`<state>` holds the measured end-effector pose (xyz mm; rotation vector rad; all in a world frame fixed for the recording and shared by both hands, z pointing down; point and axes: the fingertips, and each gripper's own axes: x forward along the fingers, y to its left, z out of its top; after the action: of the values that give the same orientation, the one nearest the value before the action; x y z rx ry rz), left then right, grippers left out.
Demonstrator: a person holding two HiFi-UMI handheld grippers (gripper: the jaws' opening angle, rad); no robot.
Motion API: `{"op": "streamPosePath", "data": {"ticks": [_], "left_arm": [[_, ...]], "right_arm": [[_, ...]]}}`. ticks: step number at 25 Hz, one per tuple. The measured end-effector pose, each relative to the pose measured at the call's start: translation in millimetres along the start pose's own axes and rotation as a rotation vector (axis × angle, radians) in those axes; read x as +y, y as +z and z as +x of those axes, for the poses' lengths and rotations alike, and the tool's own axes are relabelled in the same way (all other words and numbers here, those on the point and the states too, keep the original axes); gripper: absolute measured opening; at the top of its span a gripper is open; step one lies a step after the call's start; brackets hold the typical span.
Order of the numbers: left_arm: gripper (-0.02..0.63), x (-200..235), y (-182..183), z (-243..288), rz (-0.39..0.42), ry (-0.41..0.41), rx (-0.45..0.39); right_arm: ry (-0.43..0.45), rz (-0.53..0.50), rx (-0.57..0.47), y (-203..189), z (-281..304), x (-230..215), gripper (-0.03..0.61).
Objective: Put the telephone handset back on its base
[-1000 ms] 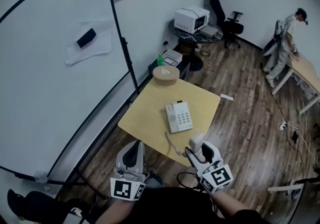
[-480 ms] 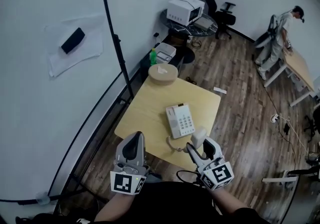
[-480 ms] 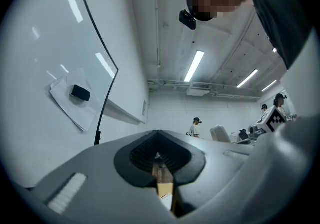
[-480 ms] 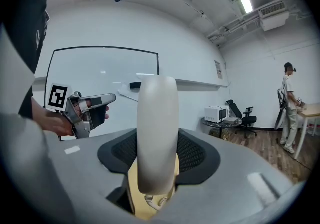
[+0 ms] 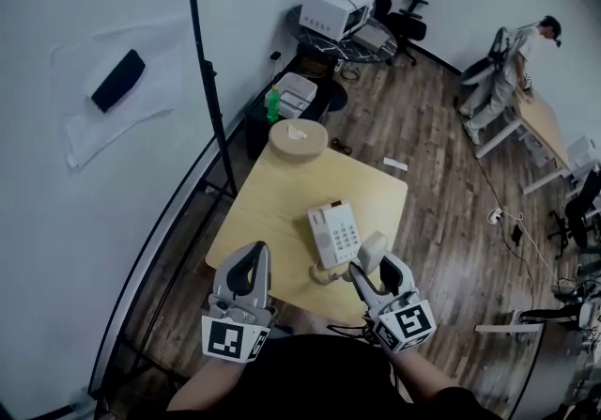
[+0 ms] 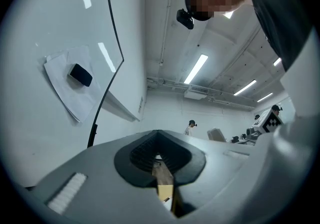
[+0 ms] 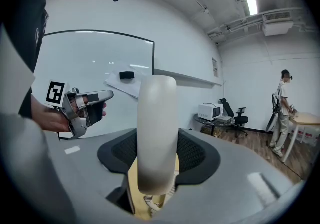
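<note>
The cream telephone base [image 5: 334, 233] lies on the light wooden table [image 5: 272, 211], its keypad facing up. My right gripper [image 5: 374, 270] is shut on the cream handset [image 5: 373, 252], which stands upright between the jaws just off the table's near edge, right of the base. In the right gripper view the handset [image 7: 156, 133] rises through the dark pads. The coiled cord [image 5: 324, 274] runs from the base to the handset. My left gripper [image 5: 247, 274] hovers over the near left table edge, shut with nothing in it.
A round tan box [image 5: 299, 138] sits on the table's far corner. Beyond it are a green bottle [image 5: 273, 103], a microwave [image 5: 331, 7] on a round table and an office chair [image 5: 392, 0]. A person [image 5: 507, 70] stands at a desk far right. A whiteboard stand [image 5: 208, 89] is at the left.
The head view has swung slightly. The right gripper with the handset has come a little closer to the base. The left gripper has kept its place.
</note>
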<state>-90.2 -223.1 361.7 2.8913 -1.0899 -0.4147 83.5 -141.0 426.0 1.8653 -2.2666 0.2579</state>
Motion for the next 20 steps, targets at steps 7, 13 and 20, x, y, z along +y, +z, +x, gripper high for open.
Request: {"op": "streamPosePath", "data": {"ticks": [7, 13, 20], "left_arm": [[0.000, 1.7, -9.9, 13.4, -0.002, -0.004, 0.008], [0.000, -5.5, -10.9, 15.5, 0.009, 0.047, 0.011], [0.000, -10.6, -27.3, 10.9, 0.015, 0.109, 0.055]], "right_arm": [[0.000, -0.027, 0.005, 2.5, 21.0, -11.0, 0.224], [0.026, -0.037, 0.038, -7.3, 39.8, -29.1, 0.224], [0.040, -0.018, 0.133, -49.1, 81.0, -55.3, 0.224]]}}
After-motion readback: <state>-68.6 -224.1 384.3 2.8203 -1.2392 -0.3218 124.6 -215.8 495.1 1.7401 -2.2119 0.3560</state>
